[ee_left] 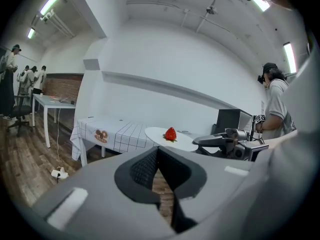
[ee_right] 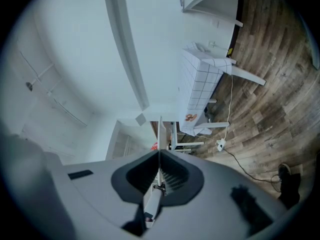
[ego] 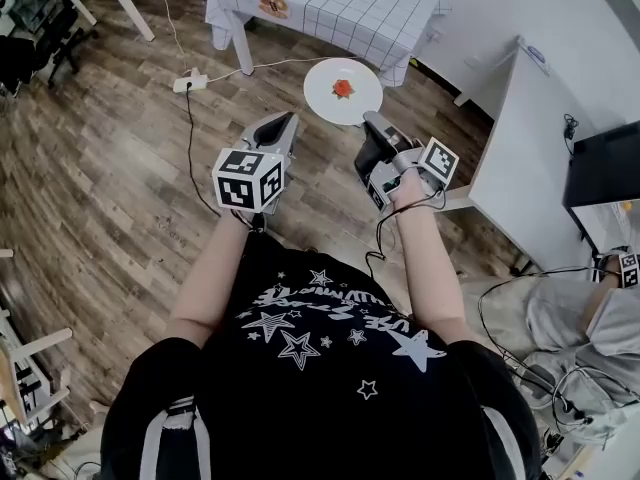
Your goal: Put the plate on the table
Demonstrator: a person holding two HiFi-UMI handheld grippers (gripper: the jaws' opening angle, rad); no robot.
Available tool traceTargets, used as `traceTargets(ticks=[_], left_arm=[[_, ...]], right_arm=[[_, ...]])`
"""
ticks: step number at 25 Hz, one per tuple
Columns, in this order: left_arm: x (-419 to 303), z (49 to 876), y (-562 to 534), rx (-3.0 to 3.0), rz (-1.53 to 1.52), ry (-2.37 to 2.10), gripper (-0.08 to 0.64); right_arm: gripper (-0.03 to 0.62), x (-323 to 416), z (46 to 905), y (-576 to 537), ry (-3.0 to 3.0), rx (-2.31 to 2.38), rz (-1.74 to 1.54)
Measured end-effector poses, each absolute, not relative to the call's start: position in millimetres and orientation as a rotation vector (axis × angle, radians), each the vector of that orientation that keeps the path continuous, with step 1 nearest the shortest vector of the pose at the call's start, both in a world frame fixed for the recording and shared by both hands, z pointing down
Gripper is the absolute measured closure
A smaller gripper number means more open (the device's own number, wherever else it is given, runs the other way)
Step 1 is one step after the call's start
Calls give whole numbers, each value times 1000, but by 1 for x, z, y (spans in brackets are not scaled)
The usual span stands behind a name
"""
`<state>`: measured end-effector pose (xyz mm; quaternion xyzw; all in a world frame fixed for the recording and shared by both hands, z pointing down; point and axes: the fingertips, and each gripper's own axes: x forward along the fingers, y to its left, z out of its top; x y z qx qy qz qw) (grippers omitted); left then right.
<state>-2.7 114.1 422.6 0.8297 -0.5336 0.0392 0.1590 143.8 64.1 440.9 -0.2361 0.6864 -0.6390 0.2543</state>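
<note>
A round white plate [ego: 352, 105] with a strawberry [ego: 343, 88] on it hangs level above the wood floor. My right gripper [ego: 372, 128] is shut on its near rim. In the right gripper view the plate [ee_right: 159, 134] shows edge-on as a thin line pinched between the jaws, with the strawberry [ee_right: 154, 146] as a bit of red beside it. My left gripper [ego: 286, 121] hovers shut and empty to the plate's left. From the left gripper view I see the plate [ee_left: 162, 137], the strawberry [ee_left: 170, 133] and the right gripper [ee_left: 227, 143]. The table [ego: 330, 3], under a white checked cloth, stands just beyond the plate.
A power strip [ego: 189, 81] and its cables lie on the floor at left. A white desk [ego: 520, 138] with a black monitor [ego: 602, 168] stands at right. Several people [ee_left: 20, 79] stand far off by another table; one person [ee_left: 275, 104] is near the monitor.
</note>
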Motion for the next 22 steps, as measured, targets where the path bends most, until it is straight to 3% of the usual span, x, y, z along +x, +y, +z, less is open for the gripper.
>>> traceTargets(ticks=[22], left_arm=[[-8,428,124,2297,127,-1604,551]], right_arm=[[572,109,438,75,1978,-617,-1699]])
